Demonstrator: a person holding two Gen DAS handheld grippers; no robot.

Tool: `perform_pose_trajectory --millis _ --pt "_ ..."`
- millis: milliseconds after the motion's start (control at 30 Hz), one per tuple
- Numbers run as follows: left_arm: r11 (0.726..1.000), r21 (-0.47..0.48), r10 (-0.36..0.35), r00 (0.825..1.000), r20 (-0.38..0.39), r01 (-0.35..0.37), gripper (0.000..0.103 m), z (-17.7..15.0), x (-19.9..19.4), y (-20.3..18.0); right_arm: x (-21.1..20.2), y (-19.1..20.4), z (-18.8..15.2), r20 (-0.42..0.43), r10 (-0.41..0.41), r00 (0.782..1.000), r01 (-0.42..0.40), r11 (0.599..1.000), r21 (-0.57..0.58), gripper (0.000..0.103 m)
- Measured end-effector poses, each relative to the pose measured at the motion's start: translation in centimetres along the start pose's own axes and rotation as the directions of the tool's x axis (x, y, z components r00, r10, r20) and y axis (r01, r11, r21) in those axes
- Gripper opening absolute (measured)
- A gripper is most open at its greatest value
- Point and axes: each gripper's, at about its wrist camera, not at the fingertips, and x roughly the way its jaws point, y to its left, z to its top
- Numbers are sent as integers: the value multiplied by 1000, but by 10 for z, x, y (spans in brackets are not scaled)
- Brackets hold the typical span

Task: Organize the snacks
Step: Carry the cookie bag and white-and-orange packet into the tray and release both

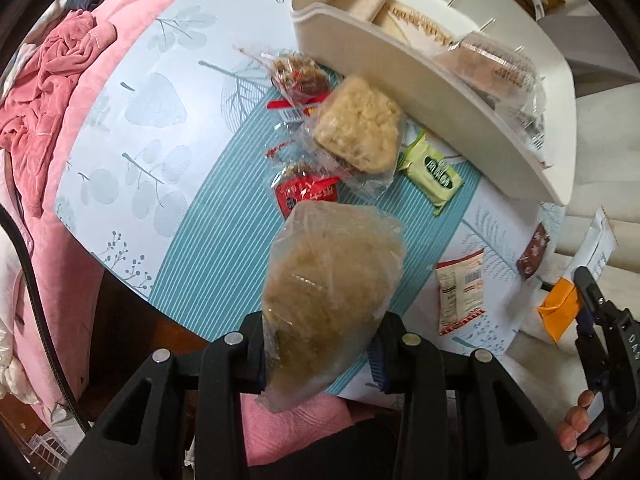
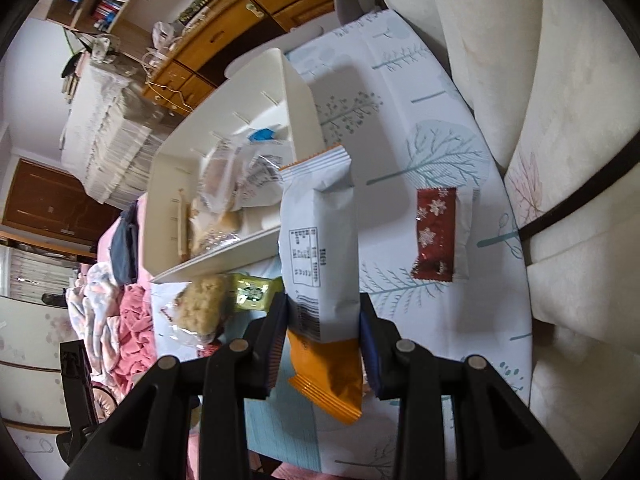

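My left gripper (image 1: 320, 354) is shut on a clear bag of a beige puffed-rice cake (image 1: 328, 284), held above the table. A second rice cake (image 1: 358, 122), red-wrapped snacks (image 1: 306, 194), a green packet (image 1: 434, 172) and a white-and-red packet (image 1: 460, 290) lie on the tablecloth. My right gripper (image 2: 324, 344) is shut on a white-and-orange snack packet (image 2: 320, 256), lifted off the table. A dark red snowflake packet (image 2: 436, 232) lies to its right. The white divided tray (image 1: 400, 76), also seen as the tray (image 2: 176, 172) in the right wrist view, holds several wrapped snacks.
A pink blanket (image 1: 52, 92) lies left of the table. A cream sofa (image 2: 560, 120) runs along the table's right side. Wooden drawers and shelves (image 2: 208, 40) stand behind the tray. A person's fingers (image 1: 580, 428) hold the right gripper's handle.
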Motion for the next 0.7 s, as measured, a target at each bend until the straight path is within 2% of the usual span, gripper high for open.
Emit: perform_pose_trajectory --millis 267,333,700 --pt "1000 26 -4 998 59 2 36 11 -38 5 1 13 3 53 50 997 -51 999 12 34" --pt "999 35 -5 998 68 2 36 15 -37 -2 2 18 4 65 60 996 -61 998 17 34" --pt "995 97 -19 995 99 9 36 61 -66 -2 7 45 13 145 107 984 -112 993 29 34"
